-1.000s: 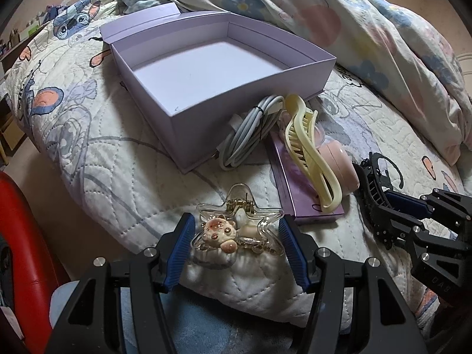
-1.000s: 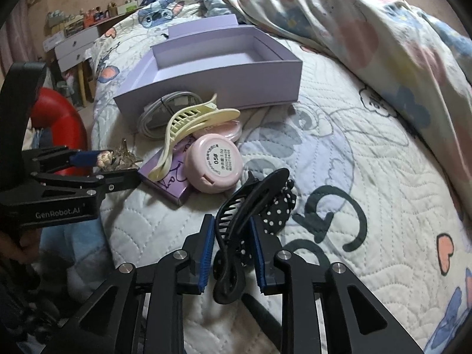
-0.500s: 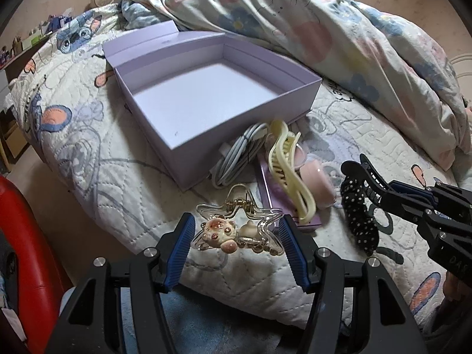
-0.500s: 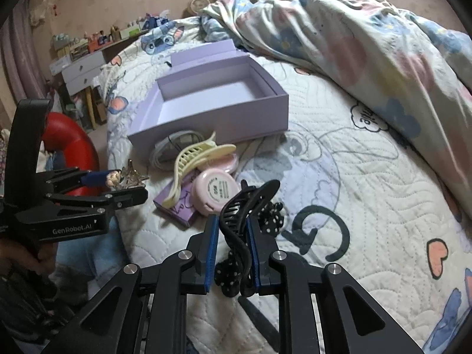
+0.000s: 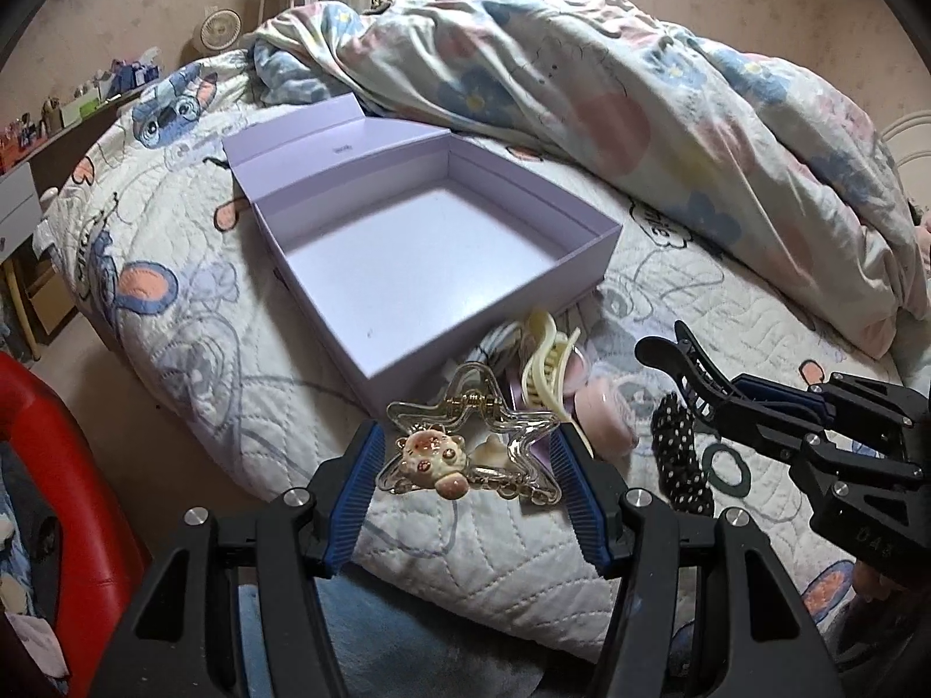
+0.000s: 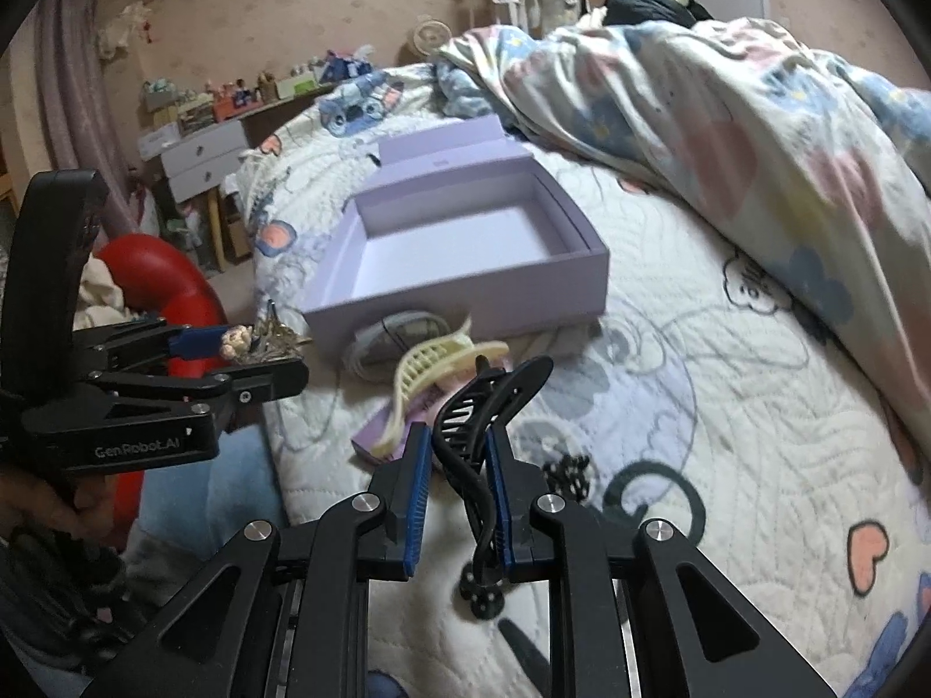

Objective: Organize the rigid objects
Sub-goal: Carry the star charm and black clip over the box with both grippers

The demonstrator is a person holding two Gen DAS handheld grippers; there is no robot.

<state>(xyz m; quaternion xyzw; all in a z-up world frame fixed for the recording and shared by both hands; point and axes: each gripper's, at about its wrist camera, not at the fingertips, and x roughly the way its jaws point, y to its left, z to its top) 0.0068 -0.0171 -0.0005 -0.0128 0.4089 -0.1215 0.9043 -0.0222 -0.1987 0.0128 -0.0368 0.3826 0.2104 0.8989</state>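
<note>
Two hair clips are off the bed, one per gripper. Left gripper (image 5: 468, 468) pinches a clear star-shaped clip (image 5: 465, 453) with a small cream bear charm on it; both blue pads press its outer points, and it hangs clear of the quilt (image 5: 192, 302). Seen from the right wrist, the same clip (image 6: 262, 343) sticks out of the left gripper (image 6: 256, 358) at the left edge, with a hand (image 6: 52, 509) on the handle below.

Right gripper (image 6: 459, 488) is nearly pressed together on a black claw clip (image 6: 477, 436), held upright between the pads with teeth up. In the left wrist view that clip (image 5: 681, 360) juts from the right gripper (image 5: 727, 398) at the right side.

Just below the black clip, a black polka-dot scrunchie (image 5: 681, 459) lies on the quilt. Beside it: a cream claw clip (image 5: 547, 372) resting over a round pink compact (image 5: 605, 407) and a small purple card or booklet (image 6: 378, 436), with a coiled white cable (image 6: 395, 337) touching the front wall of the box.

An open lilac box (image 5: 442, 244) sits behind that pile, lid flap folded back, inside bare. A flowered duvet (image 5: 640, 104) is bunched up behind and to the right. A red rounded thing (image 6: 157, 273) sits off the bed at left, identity unclear. Drawers and shelf clutter (image 6: 203, 151) stand along the far wall.
</note>
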